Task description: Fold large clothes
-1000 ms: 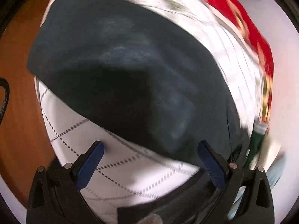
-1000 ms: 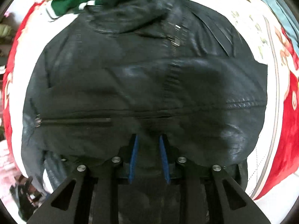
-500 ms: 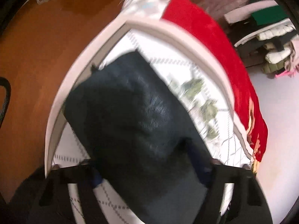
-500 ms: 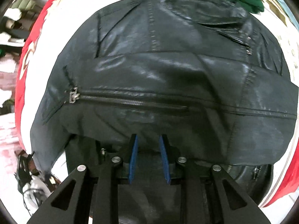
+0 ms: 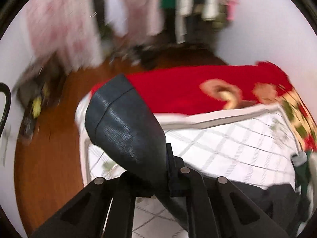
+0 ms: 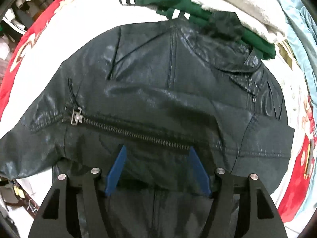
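Note:
A black leather jacket (image 6: 158, 99) lies spread on the bed, with a zipper (image 6: 126, 130) running across its front. My right gripper (image 6: 157, 154) is open just above the jacket's lower part, its blue pads apart on either side of a fold. My left gripper (image 5: 158, 170) is shut on the jacket's sleeve (image 5: 126, 127), which sticks up and forward between its fingers, lifted above the white quilted bedspread (image 5: 227, 144). The left fingertips are hidden by the sleeve.
A green garment with white stripes (image 6: 178, 0) and a pale fleece (image 6: 237, 6) are piled beyond the jacket's collar. A red patterned blanket (image 5: 188, 91) hangs off the bed edge. Wooden floor (image 5: 49, 158) lies to the left, with hanging clothes (image 5: 79, 23) behind.
My left gripper has closed on the sleeve and lifted it, tilting up toward the room. My right gripper has opened from nearly shut and let go of the jacket's fold.

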The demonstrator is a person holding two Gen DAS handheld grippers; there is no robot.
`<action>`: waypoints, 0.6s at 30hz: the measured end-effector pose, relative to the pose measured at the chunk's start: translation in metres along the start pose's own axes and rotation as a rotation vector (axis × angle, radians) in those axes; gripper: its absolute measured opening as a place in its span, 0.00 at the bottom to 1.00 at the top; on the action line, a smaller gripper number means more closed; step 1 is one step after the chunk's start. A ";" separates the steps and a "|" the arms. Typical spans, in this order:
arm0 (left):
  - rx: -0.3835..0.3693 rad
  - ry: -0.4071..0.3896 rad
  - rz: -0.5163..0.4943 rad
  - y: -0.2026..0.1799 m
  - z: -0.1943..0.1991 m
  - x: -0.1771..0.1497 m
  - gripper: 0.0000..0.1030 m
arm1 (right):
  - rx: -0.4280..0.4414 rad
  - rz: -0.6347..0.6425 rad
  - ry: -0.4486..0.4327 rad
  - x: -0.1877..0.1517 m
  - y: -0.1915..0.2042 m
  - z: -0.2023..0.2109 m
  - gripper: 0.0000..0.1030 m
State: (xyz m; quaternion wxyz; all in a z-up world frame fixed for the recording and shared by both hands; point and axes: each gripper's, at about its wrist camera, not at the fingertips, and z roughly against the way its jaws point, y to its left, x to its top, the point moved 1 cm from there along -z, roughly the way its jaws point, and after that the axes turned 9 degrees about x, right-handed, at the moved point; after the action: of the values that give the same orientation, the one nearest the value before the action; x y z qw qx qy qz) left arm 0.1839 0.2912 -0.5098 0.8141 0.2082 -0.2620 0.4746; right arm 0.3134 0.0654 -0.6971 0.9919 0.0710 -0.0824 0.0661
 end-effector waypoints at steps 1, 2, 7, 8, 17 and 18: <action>-0.015 -0.032 -0.043 -0.011 0.011 0.004 0.05 | 0.023 -0.011 -0.005 -0.001 0.001 0.001 0.66; -0.040 -0.060 -0.089 -0.027 0.022 0.008 0.05 | 0.035 -0.027 -0.012 0.000 -0.008 0.006 0.66; -0.202 -0.188 -0.333 -0.122 0.090 0.001 0.04 | 0.080 -0.159 -0.050 -0.009 -0.065 0.035 0.66; -0.254 -0.201 -0.391 -0.147 0.107 -0.011 0.04 | 0.085 -0.187 -0.055 -0.014 -0.075 0.042 0.66; -0.655 -0.148 -0.803 -0.313 0.226 -0.170 0.04 | 0.090 -0.516 -0.066 -0.056 -0.295 0.110 0.66; -0.681 -0.120 -0.850 -0.325 0.232 -0.194 0.04 | 0.076 -0.536 -0.074 -0.062 -0.315 0.112 0.66</action>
State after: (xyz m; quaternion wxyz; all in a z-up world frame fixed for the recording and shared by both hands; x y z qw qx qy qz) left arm 0.3374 -0.1241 -0.4804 0.9391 0.0471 -0.3397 -0.0206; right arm 0.2802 -0.2683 -0.6390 0.9670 0.1295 -0.0941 -0.1984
